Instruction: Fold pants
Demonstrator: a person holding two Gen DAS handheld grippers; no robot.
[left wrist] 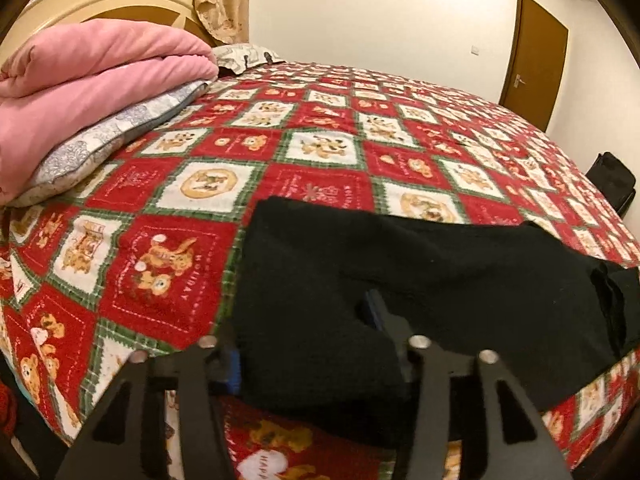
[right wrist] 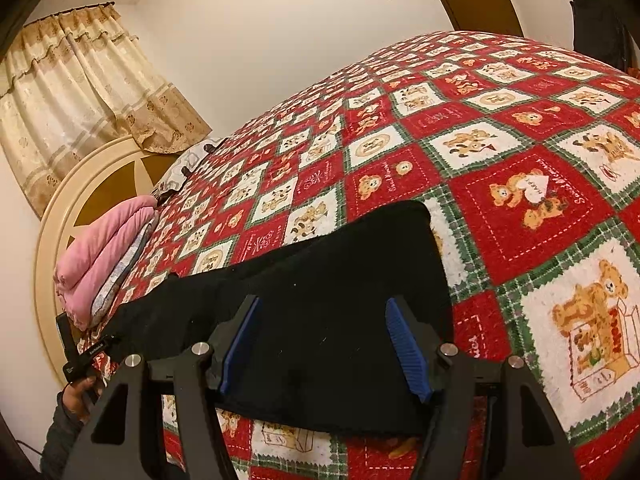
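Black fingers of the left gripper (left wrist: 304, 340) fill the bottom of its view, and the pants (left wrist: 400, 280) bunch up into the gap between them. Cloth meets the blue pads (left wrist: 234, 368) on both sides, but I cannot tell whether they squeeze it or only flank it. The right gripper (right wrist: 324, 348) stands spread, its pads well apart over the pants' other end, with nothing pinched.

The pants lie flat across the near edge of the quilt (left wrist: 320, 152), a red, white and green teddy-bear patchwork. Just right of the pants in the right wrist view, a heart (right wrist: 536, 190) on one patch reads "HAPPY". Left of the pants in the left wrist view, a red patch (left wrist: 168, 272) reads "HOLIDAY".

At the pants' far left end in the right wrist view, a hand (right wrist: 80, 394) holds the left gripper; I cannot read its small white label (right wrist: 98, 346). Beyond the pants, a pink blanket (left wrist: 92, 80) sits folded on a pillow (left wrist: 116, 136).
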